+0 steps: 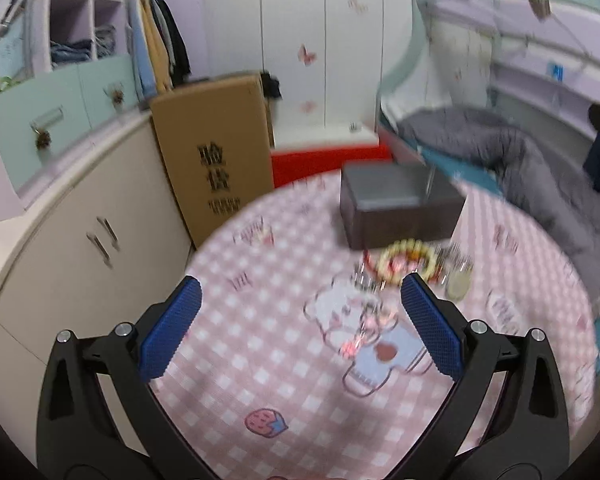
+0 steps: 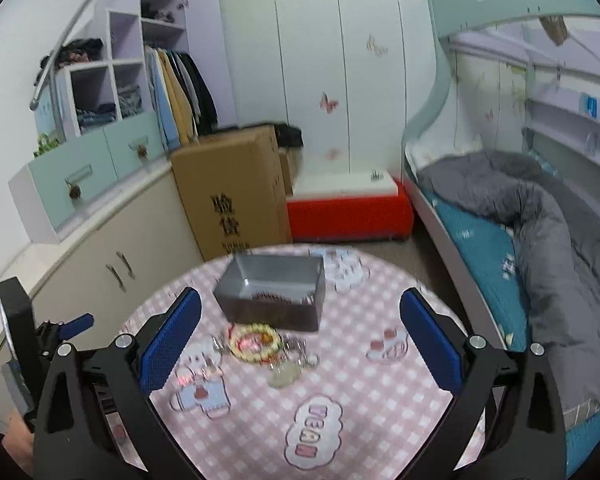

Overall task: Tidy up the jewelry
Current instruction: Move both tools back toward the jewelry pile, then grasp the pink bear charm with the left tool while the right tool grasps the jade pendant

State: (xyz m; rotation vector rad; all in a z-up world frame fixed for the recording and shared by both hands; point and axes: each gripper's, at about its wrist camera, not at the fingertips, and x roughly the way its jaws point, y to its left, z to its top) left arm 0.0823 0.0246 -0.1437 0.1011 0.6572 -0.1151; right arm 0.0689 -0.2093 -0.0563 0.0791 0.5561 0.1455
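A dark grey jewelry box (image 2: pixel 274 294) stands open on the pink checked table (image 2: pixel 360 408), with something dark and beaded lying inside. In front of it lies a pile of jewelry: a yellow bead bracelet (image 2: pixel 254 342), silver chains (image 2: pixel 296 350) and a pale pendant (image 2: pixel 283 376). My right gripper (image 2: pixel 300 338) hovers open above the pile, holding nothing. In the left wrist view the box (image 1: pixel 396 208) and the bracelet (image 1: pixel 408 260) sit ahead and to the right. My left gripper (image 1: pixel 300 324) is open and empty over the tablecloth, with a thin chain (image 1: pixel 366 320) lying between its fingers.
A tall cardboard box (image 2: pixel 228 192) and a cream cabinet (image 2: pixel 100 272) stand left of the table. A red bench (image 2: pixel 348 212) lies beyond it. The bed with a grey quilt (image 2: pixel 552 232) runs along the right. The left gripper's body (image 2: pixel 24 344) shows at the lower left.
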